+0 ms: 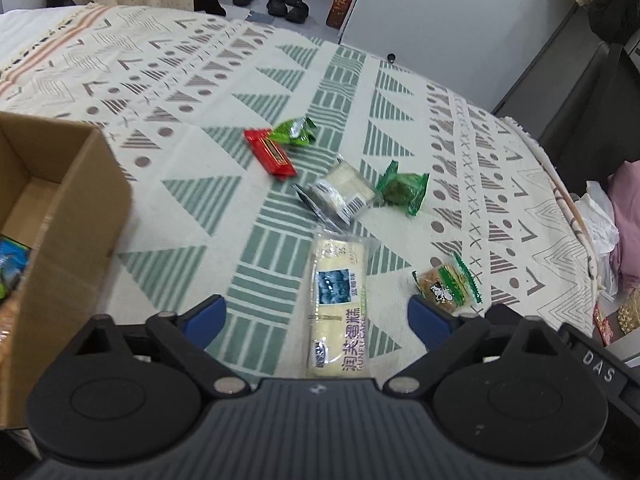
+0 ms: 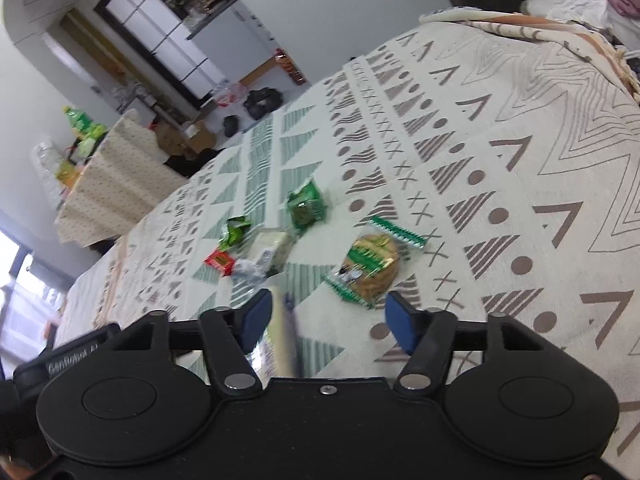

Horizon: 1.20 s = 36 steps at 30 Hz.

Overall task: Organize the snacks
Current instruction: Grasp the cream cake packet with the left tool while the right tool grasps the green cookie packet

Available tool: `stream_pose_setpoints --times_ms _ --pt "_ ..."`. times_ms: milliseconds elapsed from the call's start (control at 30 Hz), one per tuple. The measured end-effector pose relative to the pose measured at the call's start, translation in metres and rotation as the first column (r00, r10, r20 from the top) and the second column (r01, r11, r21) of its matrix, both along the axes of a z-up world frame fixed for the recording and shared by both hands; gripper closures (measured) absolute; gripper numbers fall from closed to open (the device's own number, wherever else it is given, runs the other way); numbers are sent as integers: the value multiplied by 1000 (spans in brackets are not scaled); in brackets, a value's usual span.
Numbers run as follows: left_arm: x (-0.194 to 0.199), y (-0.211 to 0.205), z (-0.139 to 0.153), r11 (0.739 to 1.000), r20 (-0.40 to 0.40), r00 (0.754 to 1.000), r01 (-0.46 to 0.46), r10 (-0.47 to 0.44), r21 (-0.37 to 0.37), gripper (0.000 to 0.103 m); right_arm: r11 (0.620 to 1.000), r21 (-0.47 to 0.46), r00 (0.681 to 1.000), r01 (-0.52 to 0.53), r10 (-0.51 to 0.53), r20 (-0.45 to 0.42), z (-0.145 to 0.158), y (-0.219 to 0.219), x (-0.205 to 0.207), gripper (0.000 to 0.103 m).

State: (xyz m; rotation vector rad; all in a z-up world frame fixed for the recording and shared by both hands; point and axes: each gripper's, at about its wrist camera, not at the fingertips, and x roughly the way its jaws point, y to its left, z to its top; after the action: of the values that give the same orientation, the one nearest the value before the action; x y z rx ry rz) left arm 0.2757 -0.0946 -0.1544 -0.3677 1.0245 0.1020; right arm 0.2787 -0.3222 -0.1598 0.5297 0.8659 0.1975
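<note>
Left wrist view: the left gripper (image 1: 316, 316) hangs wide apart over a long cake packet (image 1: 338, 300) on the patterned cloth (image 1: 200, 184), beside a cardboard box (image 1: 60, 208). The right gripper (image 2: 326, 316), jaws parted and empty, points at a round biscuit pack (image 2: 372, 264).

The left gripper (image 1: 316, 316) points steeply down with its blue fingers (image 1: 206, 316) spread wide. The right gripper (image 2: 328, 314) is rolled sideways, its jaws apart, nothing pinched.

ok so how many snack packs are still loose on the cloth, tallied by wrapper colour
green wrappers: 3, a crumpled green packet, a green square-cake pack and a green-edged round-biscuit pack
red wrappers: 1, the red bar
clear wrappers with pale cake: 2, a small pack and a long blueberry-label pack
total: 6
</note>
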Motion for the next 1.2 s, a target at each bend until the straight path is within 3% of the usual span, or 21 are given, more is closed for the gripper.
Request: stream_pose_setpoints --times_ms 267,467,600,767,1200 --pt "24 -12 -36 1000 -58 998 3 -5 -23 33 999 21 997 50 -48 -62 -25 -4 23 47" --pt "39 -14 -60 1000 -99 995 -8 6 -23 37 999 19 994 49 -47 -97 -39 2 35 47" --pt "46 -18 -64 1000 -86 996 -9 11 26 39 999 -1 993 41 -40 -108 -45 9 42 46" --pt "55 -13 -64 997 -80 996 -39 44 61 64 999 -17 993 51 -52 -108 -51 15 58 46" --pt "57 9 -64 998 -72 995 -59 61 30 67 988 -152 996 30 -43 -82 -56 36 78 37"
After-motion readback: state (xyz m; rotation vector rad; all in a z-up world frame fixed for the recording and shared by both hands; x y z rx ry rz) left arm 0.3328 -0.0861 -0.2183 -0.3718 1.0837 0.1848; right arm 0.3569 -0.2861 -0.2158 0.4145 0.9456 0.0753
